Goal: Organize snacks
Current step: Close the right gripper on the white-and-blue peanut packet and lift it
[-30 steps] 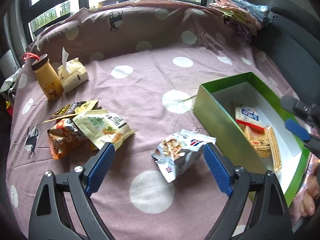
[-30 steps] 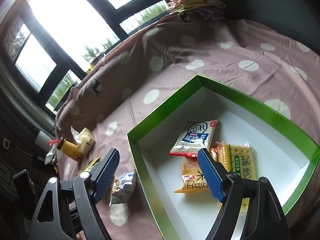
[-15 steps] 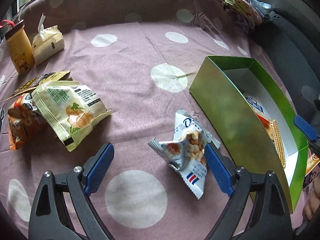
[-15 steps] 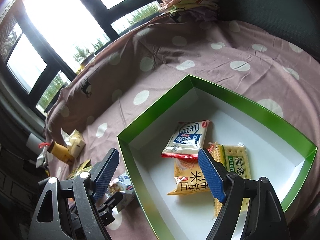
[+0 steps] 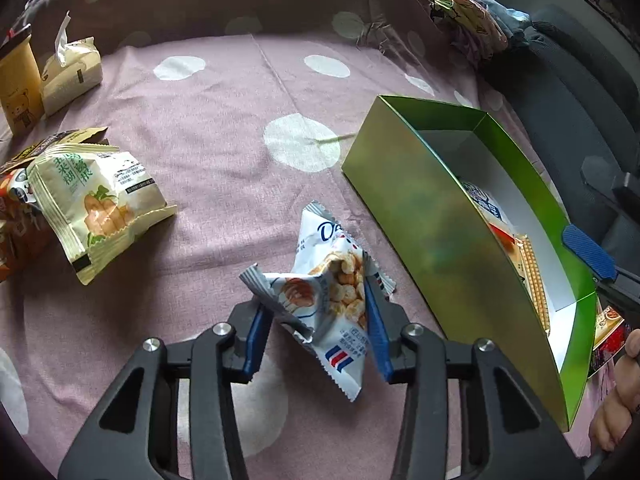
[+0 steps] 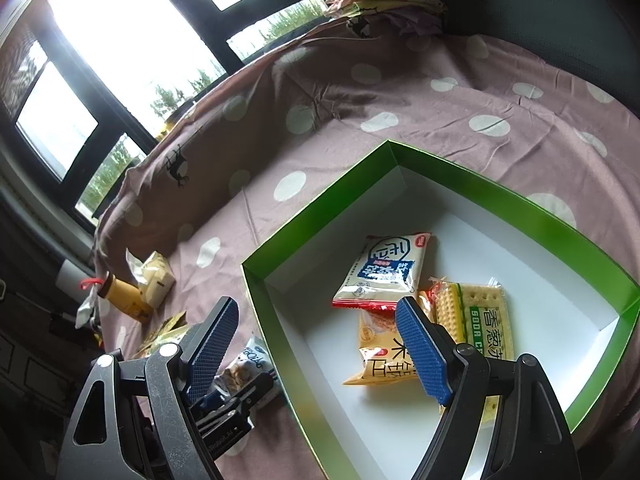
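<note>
My left gripper (image 5: 316,320) is shut on a white and blue snack packet (image 5: 328,284) and pinches it at the tablecloth, just left of the green box (image 5: 432,224). The packet also shows in the right wrist view (image 6: 250,364), beside the left gripper (image 6: 228,396). My right gripper (image 6: 316,348) is open and empty, hovering over the near left corner of the green box (image 6: 312,208). Inside the box lie a white and blue packet (image 6: 384,268), a yellow packet (image 6: 380,356) and a cracker pack (image 6: 476,320).
Loose snack bags (image 5: 92,196) lie on the dotted purple tablecloth at the left. A yellow bottle (image 5: 18,92) and a tissue pack (image 5: 70,76) stand at the far left. Folded cloths (image 5: 464,20) and a dark chair (image 5: 572,72) are at the right.
My left gripper moved down and forward over the white and blue packet and closed on it, crumpling it. My right gripper stayed open above the box.
</note>
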Demonstrator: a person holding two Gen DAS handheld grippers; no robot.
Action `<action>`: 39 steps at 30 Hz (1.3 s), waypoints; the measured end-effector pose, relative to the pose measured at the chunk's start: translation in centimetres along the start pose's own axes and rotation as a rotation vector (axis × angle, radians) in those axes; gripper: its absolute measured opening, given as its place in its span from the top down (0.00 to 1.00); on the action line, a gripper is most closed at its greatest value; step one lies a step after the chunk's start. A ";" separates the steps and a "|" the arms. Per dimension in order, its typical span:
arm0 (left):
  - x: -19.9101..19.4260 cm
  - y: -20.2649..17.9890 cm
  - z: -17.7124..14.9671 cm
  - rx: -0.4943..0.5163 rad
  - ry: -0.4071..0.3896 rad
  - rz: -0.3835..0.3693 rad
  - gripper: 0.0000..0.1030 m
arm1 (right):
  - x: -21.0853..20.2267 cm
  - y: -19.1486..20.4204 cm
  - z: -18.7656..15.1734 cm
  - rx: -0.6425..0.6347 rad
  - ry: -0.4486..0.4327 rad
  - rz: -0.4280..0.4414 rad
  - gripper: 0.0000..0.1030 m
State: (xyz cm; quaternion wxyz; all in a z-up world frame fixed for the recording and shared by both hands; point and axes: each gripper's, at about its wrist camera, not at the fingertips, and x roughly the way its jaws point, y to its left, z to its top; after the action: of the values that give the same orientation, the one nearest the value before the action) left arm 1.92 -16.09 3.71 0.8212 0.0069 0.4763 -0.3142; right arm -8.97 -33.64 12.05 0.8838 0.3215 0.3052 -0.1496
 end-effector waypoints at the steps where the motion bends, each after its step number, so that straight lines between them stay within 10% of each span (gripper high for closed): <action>1: -0.3 0.2 -0.2 0.005 0.000 0.011 0.59 | 0.0 0.2 -0.1 -0.007 0.004 0.008 0.21; 18: -7.0 9.2 -5.1 -0.315 -0.055 0.165 0.57 | 6.8 12.3 -7.0 -0.281 0.355 0.167 0.21; 26: -9.1 10.0 -5.5 -0.305 -0.098 0.176 0.30 | 10.1 13.5 -10.3 -0.302 0.475 0.118 0.21; 36: -10.0 10.7 -5.9 -0.286 -0.102 0.129 0.34 | 10.5 13.3 -10.4 -0.248 0.476 0.139 0.21; 39: -9.7 10.1 -5.9 -0.254 -0.081 0.134 0.50 | 11.1 13.2 -10.5 -0.247 0.484 0.141 0.21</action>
State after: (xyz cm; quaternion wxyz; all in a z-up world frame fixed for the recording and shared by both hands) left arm -0.76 -1.23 5.18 0.8532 -0.0777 0.4772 -0.1958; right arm 1.02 -17.61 4.88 0.8258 0.2582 0.5004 0.0318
